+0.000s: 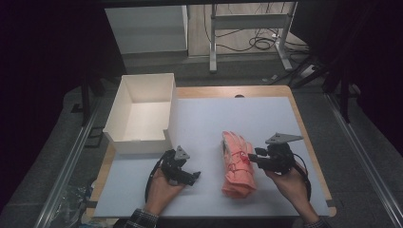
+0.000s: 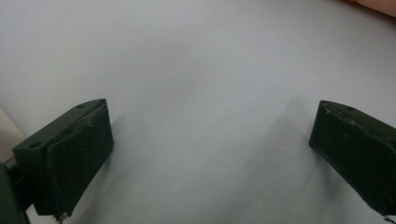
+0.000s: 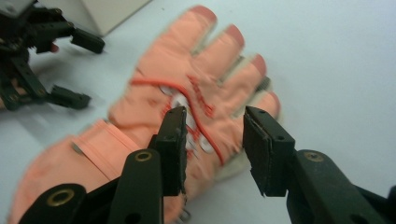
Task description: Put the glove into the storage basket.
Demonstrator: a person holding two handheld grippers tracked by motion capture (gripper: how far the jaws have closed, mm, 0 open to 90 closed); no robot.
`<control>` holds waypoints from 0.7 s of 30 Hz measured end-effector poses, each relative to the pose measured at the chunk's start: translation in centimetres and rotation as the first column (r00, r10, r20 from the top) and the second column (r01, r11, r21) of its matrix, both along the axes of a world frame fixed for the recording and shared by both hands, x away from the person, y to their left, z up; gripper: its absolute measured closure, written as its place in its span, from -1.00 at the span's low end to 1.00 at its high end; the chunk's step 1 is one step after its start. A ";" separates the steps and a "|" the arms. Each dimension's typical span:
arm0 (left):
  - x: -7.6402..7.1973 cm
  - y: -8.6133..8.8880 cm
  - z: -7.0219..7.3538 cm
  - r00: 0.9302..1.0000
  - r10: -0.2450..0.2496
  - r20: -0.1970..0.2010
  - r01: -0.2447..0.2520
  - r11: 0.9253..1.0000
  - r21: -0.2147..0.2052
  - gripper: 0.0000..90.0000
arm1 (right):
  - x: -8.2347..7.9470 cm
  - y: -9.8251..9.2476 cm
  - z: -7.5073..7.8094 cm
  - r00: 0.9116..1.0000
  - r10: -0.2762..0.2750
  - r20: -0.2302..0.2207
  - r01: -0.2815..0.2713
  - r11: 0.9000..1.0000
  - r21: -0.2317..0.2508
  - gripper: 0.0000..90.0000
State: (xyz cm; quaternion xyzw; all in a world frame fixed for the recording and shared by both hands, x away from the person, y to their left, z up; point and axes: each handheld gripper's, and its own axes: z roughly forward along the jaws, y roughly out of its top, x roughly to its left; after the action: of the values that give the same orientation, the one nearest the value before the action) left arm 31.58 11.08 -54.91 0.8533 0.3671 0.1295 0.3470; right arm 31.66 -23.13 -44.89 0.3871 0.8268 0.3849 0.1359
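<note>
The person's two hands came in nearest the camera, each holding a claw. The left claw (image 1: 191, 176) rested low on the white tabletop (image 1: 209, 123), its jaws spread wide with nothing but bare surface between them in the left gripper view. Behind it, at the tabletop's left edge, stood an open white box (image 1: 124, 107) with nothing visible inside it.

Further right lay the salmon-pink glove (image 1: 237, 164), flat on the tabletop, fingers pointing away from the person and cuff towards them, well apart from the box. The right claw (image 1: 252, 156) reached in from the glove's right side. In the right gripper view its jaws stood partly open above the back of the glove (image 3: 187, 112), near the red cord and lettering, and did not appear to press on it.

Judging by this, the work was at an early stage: the glove was not yet gripped or lifted. If the box was where it belonged, the grasp, the carry across and the release all remained.
</note>
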 end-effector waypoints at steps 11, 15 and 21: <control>0.0 0.0 0.0 1.000 0.000 0.000 0.000 1.000 -0.001 -1.00 | -1.3 -2.5 -4.2 0.998 0.046 -0.042 -0.046 0.999 0.003 0.74; 0.0 0.0 0.0 1.000 0.000 0.000 0.000 1.000 -0.001 -1.00 | -2.1 -2.5 -5.0 0.996 0.079 -0.042 -0.079 0.997 -0.008 0.87; 0.0 0.0 0.0 1.000 0.000 0.000 0.000 1.000 -0.001 -1.00 | -3.6 -2.7 -6.4 0.992 0.115 -0.060 -0.115 0.993 0.009 0.98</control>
State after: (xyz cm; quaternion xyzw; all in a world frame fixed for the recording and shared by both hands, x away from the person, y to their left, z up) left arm 31.58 11.08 -54.92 0.8532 0.3670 0.1294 0.3474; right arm 28.09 -25.83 -51.25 0.3508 0.8503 0.3825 0.0872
